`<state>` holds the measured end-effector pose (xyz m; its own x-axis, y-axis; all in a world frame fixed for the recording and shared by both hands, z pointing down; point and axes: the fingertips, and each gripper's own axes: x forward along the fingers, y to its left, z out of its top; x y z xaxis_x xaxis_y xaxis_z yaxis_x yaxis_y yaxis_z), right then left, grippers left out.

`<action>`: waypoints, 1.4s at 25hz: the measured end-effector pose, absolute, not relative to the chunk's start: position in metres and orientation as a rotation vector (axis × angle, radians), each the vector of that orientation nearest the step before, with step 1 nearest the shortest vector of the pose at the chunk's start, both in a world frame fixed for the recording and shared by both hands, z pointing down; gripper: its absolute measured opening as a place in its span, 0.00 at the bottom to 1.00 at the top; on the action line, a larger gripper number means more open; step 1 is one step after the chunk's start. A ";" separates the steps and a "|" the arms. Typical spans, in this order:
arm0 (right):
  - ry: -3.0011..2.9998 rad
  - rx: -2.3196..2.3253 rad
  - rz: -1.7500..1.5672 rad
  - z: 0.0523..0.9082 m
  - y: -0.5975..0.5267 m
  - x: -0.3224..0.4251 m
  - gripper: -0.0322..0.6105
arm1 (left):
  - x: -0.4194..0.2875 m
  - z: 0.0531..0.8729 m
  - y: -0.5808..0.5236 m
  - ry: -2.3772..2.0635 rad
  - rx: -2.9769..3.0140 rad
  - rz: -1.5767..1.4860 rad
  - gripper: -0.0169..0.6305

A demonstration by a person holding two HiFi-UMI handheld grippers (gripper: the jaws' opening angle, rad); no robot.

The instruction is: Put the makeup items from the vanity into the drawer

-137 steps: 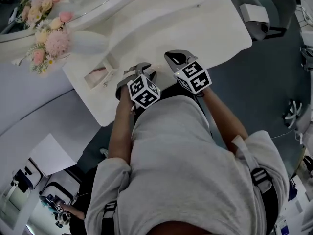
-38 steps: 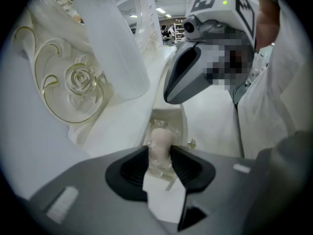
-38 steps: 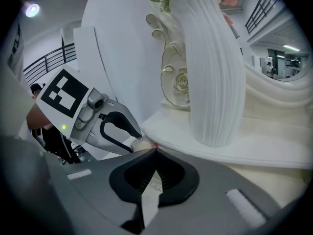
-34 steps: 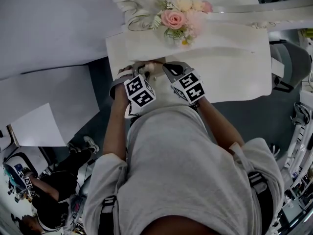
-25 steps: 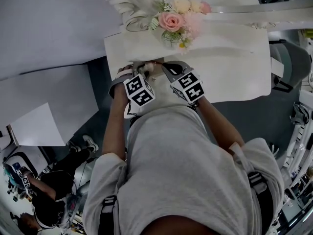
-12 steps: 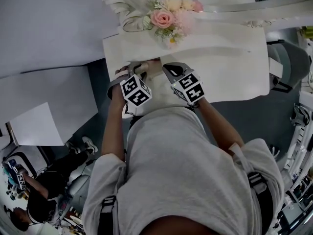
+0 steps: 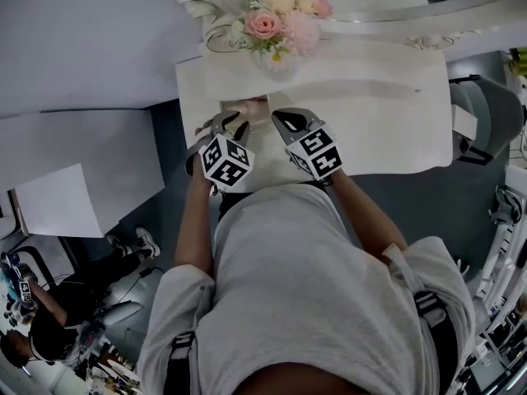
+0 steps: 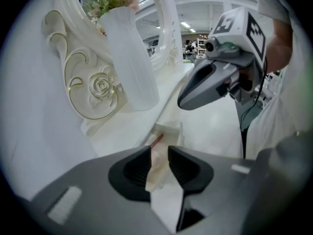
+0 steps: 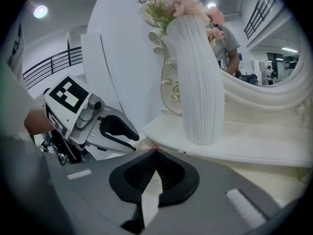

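White vanity furniture fills the scene: a pale tabletop (image 7: 387, 113) is backed by a carved mirror frame (image 8: 95, 89), and a ribbed white vase (image 8: 129, 58) of pink and cream flowers (image 7: 280, 23) is stood at its rear edge.

The task is judged to be at an early or middle stage. 1 pale makeup item (image 8: 154, 173) is pinched by the left gripper (image 8: 159, 153), whose jaws have just been closing with that item between them; it is held near the front left part of the tabletop, just in front of the vase. The right gripper (image 9: 155, 153) is carried beside it with its jaws pressed together and nothing between them.

No drawer is shown in any view, so whether it is open cannot be told, and nothing can be said to have been stowed. The carry to the drawer and the release are therefore still to be done for the held item.

Only 1 container is seen: a small white open box (image 8: 171, 130) on the tabletop just beyond the left gripper. A thin reddish stick (image 8: 156, 140) is lying in it, slanted against its wall, and is judged to be left for a later trip. What else the box holds cannot be made out. No other loose makeup items are seen on the bare tabletop.
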<state>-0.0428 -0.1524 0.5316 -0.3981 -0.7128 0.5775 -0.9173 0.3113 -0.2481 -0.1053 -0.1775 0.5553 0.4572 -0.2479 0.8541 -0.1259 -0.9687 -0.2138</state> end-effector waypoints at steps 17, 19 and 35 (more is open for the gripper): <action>-2.307 1.631 0.507 0.476 -0.095 0.057 0.05 | 0.004 0.487 -0.105 1.015 -3.025 -0.882 0.03; -2.305 1.675 0.497 0.467 -0.090 0.069 0.05 | 0.017 0.471 -0.103 1.012 -3.029 -0.816 0.03; -2.216 2.034 0.377 0.398 -0.004 0.083 0.05 | 0.051 0.387 -0.018 0.895 -3.128 -0.432 0.03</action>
